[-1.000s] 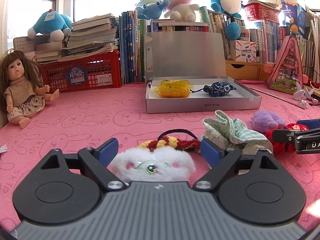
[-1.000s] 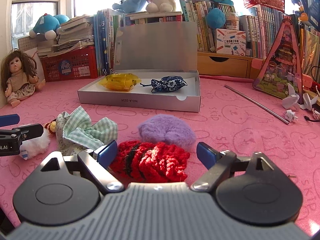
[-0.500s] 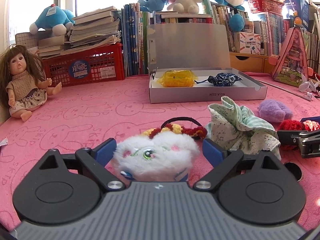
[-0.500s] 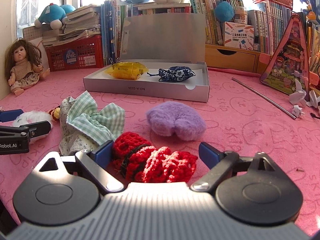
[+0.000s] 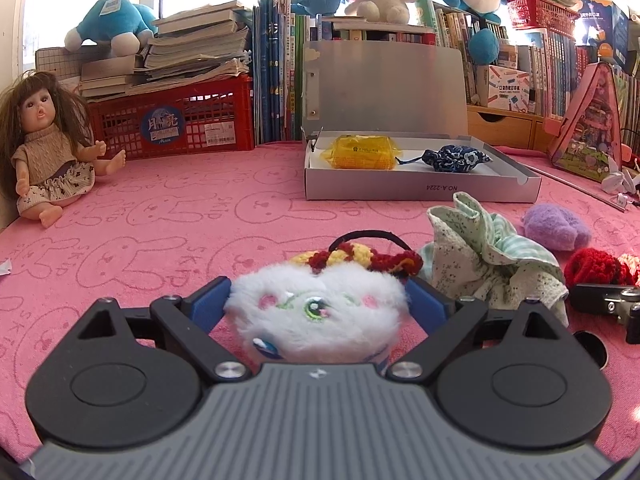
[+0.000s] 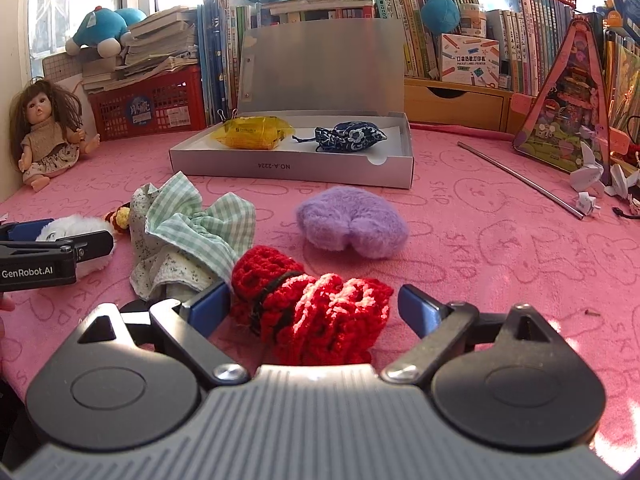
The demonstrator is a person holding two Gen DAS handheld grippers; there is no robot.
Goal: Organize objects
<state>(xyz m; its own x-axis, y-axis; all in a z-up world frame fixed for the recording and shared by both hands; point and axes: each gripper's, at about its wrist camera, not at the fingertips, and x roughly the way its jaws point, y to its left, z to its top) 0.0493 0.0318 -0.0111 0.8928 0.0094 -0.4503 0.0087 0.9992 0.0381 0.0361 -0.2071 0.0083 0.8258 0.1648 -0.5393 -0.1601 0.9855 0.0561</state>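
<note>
My left gripper is closed around a white fluffy toy with an embroidered face, both blue pads touching its sides. My right gripper straddles a red crocheted pouch; the left pad touches it, the right pad stands just off it. An open grey box holds a yellow packet and a blue patterned pouch. A green checked cloth bundle, a purple fluffy heart and a yellow-red knitted hair tie lie on the pink mat.
A doll sits at the far left. A red crate, books and plush toys line the back. A metal rod, a pink triangular toy house and white paper pieces are at the right.
The left gripper has closed in on the white toy and lifted slightly. The right gripper has moved forward around the red pouch, its jaws narrowing.
</note>
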